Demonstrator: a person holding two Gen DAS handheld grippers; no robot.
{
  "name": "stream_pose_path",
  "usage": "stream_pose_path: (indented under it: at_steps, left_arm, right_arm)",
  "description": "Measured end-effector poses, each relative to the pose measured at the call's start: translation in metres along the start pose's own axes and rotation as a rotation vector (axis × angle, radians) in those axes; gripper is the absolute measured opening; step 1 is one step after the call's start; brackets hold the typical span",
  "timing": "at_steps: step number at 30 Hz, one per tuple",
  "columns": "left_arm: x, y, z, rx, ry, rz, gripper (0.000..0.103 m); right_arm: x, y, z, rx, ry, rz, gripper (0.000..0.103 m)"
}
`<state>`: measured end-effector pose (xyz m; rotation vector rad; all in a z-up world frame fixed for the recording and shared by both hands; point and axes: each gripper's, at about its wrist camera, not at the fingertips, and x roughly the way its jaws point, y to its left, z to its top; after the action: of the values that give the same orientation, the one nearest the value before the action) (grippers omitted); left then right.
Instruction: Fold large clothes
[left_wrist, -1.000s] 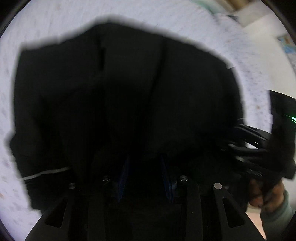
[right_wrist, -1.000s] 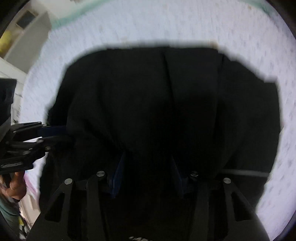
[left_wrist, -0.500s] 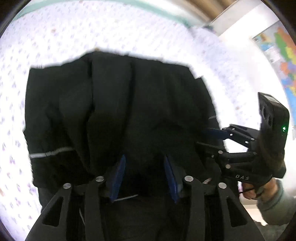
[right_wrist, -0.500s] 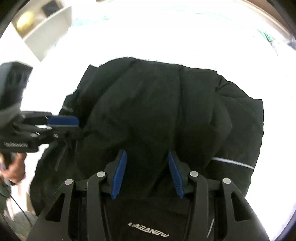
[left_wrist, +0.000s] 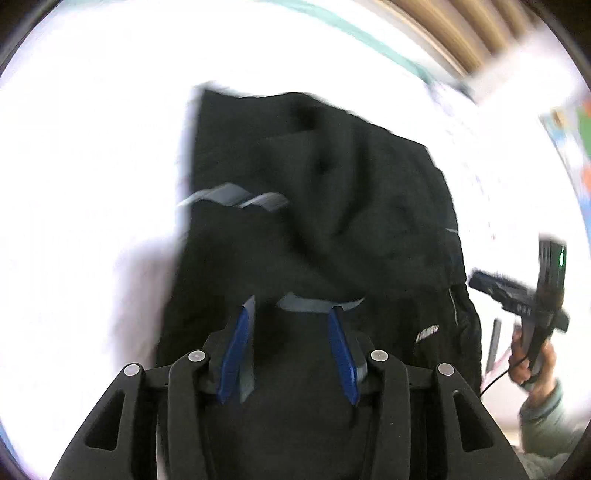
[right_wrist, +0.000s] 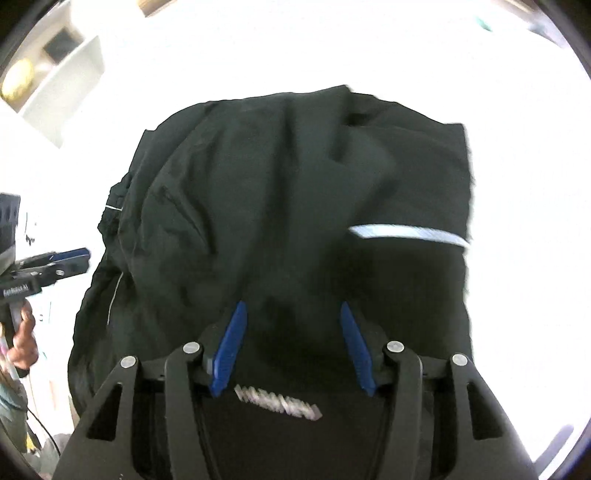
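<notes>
A large black garment (left_wrist: 332, 206) with grey reflective stripes lies folded in a bundle on a white surface; it also fills the right wrist view (right_wrist: 295, 206). My left gripper (left_wrist: 290, 317) is open, its blue pads (left_wrist: 236, 350) spread just above the near edge of the cloth, holding nothing. My right gripper (right_wrist: 293, 314) is open too, over the near edge where white lettering (right_wrist: 277, 404) shows. Each gripper appears in the other's view: the right one (left_wrist: 517, 295) at the garment's right side, the left one (right_wrist: 55, 266) at its left side, both apart from the cloth.
The white bed surface (left_wrist: 92, 184) surrounds the garment and is overexposed. A wooden headboard (left_wrist: 461, 37) and a colourful wall map (left_wrist: 569, 133) stand at the far right. White shelves (right_wrist: 59, 85) stand at the far left in the right wrist view.
Both grippers have let go of the cloth and pulled back from it. The jaws have opened wider. The garment now lies lower and more bunched on the bed.
</notes>
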<state>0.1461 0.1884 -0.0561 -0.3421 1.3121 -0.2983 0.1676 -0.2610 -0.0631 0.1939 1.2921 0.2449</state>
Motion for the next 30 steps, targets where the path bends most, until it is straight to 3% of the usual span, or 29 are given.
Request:
stream_pose_path:
  at_steps: [4, 9, 15, 20, 23, 26, 30]
  left_arm:
    - [-0.031, 0.072, -0.053, -0.151, 0.030, 0.036, 0.047]
    - [-0.034, 0.114, -0.130, -0.304, 0.115, -0.049, 0.047]
    - [-0.009, 0.108, -0.173, -0.360, 0.169, -0.083, 0.047]
    - [-0.004, 0.105, -0.177, -0.359, 0.173, -0.081, 0.047]
    - [-0.001, 0.090, -0.174, -0.309, 0.188, -0.092, 0.047]
    - [-0.001, 0.068, -0.168, -0.270, 0.172, -0.173, 0.048]
    - [-0.011, 0.047, -0.153, -0.320, 0.039, -0.498, 0.049]
  right_arm:
    - [-0.023, -0.043, -0.050, 0.078, 0.030, -0.050, 0.058]
    - [-0.037, -0.089, -0.119, 0.193, 0.122, -0.030, 0.058]
    - [-0.046, -0.114, -0.165, 0.267, 0.168, -0.061, 0.058]
    - [-0.051, -0.125, -0.189, 0.294, 0.190, -0.110, 0.058]
    - [-0.047, -0.129, -0.203, 0.312, 0.210, -0.085, 0.056]
    - [-0.041, -0.115, -0.209, 0.282, 0.214, -0.035, 0.046]
    - [-0.067, -0.094, -0.200, 0.245, 0.114, 0.153, 0.044]
